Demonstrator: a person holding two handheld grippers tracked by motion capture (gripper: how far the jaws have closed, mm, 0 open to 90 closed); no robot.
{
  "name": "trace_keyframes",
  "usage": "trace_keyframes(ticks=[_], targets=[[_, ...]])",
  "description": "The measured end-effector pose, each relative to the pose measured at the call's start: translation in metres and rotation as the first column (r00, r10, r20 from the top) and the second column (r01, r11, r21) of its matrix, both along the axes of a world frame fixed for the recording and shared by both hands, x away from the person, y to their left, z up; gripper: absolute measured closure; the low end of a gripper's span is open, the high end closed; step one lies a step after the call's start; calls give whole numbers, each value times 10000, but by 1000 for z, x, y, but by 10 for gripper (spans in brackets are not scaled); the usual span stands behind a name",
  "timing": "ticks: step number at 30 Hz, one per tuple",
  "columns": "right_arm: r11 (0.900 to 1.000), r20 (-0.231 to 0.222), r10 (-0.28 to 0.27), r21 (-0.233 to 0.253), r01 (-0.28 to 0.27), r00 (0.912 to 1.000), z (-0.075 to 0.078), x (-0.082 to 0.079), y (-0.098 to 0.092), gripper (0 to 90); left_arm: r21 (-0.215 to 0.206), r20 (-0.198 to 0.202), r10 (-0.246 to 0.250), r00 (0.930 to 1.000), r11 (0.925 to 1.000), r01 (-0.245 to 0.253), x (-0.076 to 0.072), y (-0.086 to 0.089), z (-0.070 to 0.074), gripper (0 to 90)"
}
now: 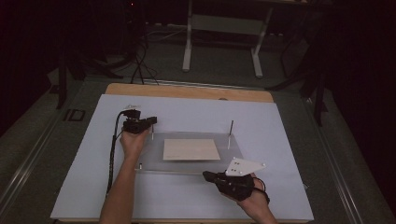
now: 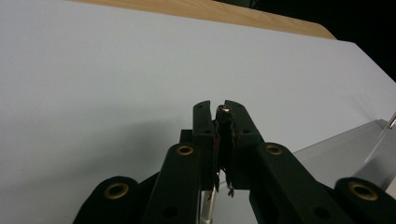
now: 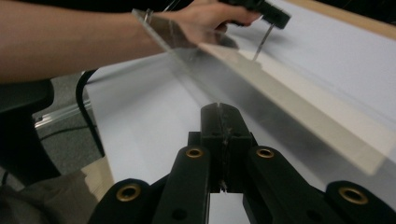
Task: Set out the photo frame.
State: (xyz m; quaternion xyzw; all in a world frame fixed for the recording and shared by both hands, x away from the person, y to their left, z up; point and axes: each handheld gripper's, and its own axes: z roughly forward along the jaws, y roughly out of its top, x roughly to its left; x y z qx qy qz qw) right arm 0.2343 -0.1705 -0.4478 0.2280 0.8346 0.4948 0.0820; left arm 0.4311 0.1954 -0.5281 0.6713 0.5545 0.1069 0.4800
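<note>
A clear acrylic plate [image 1: 156, 158] lies on the white table cover, with a beige card [image 1: 191, 149] at its middle. Thin metal posts stand at its back corners. My left gripper [image 1: 152, 122] is shut on the top of the left post [image 1: 152, 135]; the post's tip [image 2: 224, 109] shows between the closed jaws of my left gripper [image 2: 218, 108]. The right post [image 1: 231, 133] stands free. My right gripper [image 1: 207, 176] is shut with nothing in it, just off the plate's front edge [image 3: 280, 100]. In the right gripper view, my right gripper [image 3: 219, 108] points along that edge.
The white cover [image 1: 275, 140] spreads over a wooden tabletop [image 1: 187, 90], with bare cover all around the plate. A small fitting [image 1: 140, 165] sits at the plate's front left corner. A table frame [image 1: 224, 28] and cables stand on the dark floor beyond.
</note>
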Motion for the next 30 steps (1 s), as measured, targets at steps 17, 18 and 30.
trace_keyframes(ticks=[17, 18, 30], targets=[[9947, 314, -989, -267, 998, 9946, -25, 3, 16, 900, -424, -162, -127, 9998, 9990, 120, 2, 3, -2, 832], [9943, 324, -1040, -211, 1047, 9941, -25, 3, 15, 900, -373, -162, -137, 9998, 9992, 131, 2, 3, -1, 833], [9926, 406, -1206, 162, 1200, 9919, -18, 7, 15, 900, -394, -267, -379, 9989, 9985, 368, 5, 5, 0, 803]])
